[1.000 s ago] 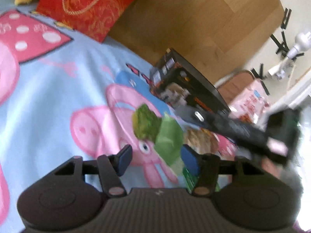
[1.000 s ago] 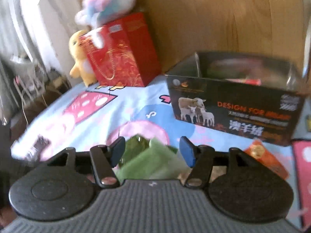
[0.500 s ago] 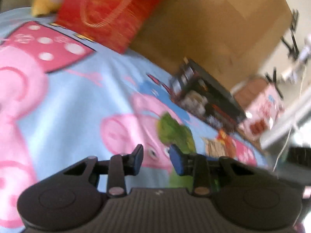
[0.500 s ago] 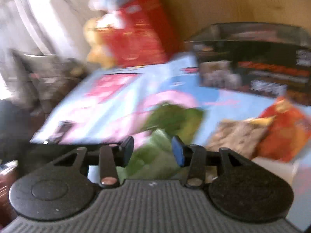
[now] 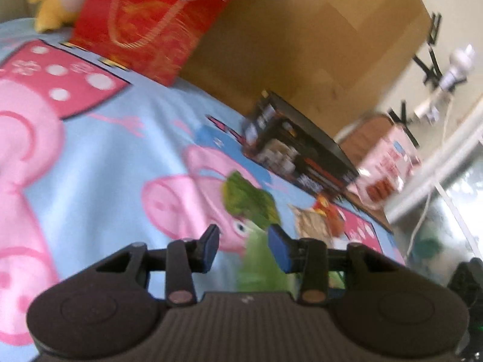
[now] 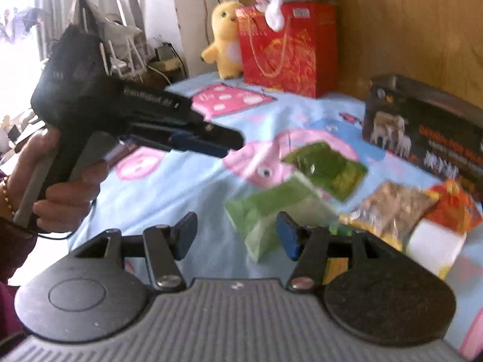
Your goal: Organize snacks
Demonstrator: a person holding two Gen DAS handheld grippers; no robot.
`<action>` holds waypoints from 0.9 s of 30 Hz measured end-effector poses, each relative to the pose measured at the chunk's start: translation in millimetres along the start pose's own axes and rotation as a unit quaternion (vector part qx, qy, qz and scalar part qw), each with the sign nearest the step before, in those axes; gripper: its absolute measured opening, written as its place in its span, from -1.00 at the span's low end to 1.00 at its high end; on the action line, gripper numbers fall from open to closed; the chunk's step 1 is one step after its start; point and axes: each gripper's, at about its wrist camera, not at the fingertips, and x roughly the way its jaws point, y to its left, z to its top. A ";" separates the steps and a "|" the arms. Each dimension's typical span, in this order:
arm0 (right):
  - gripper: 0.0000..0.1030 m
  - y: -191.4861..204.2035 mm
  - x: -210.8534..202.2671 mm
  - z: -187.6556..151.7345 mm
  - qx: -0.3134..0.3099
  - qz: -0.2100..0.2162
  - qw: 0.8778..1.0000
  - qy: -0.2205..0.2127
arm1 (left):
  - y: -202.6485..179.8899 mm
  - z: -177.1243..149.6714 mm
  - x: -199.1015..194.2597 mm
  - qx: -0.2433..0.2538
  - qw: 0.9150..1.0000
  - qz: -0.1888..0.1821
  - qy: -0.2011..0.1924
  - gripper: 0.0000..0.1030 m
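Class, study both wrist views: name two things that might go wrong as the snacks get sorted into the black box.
1. The green packets overlap on the soft blanket, so the open right gripper may pinch two at once.
2. The left gripper hangs close by; the two could collide.

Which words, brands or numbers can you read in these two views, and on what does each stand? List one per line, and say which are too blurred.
"DESIGN FOR...": orange print on the black box; only partly legible, cut off at the edge.
White characters below it: too blurred.
White lettering on the left gripper body: too blurred.
White tag on the red gift bag: too small.
Snack packets: print unreadable.
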 end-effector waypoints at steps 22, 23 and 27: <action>0.46 3.4 32.4 0.2 -0.022 -0.070 0.997 -0.019 | -45.1 -19.2 31.5 0.095 0.992 0.078 0.035 0.00; 0.46 3.1 32.2 0.0 -0.021 -0.070 0.997 -0.020 | -45.5 -19.3 31.7 0.095 0.992 0.079 0.035 0.00; 0.44 4.1 31.9 -1.2 -0.021 -0.073 0.997 -0.022 | -46.8 -19.9 31.5 0.095 0.992 0.082 0.033 0.00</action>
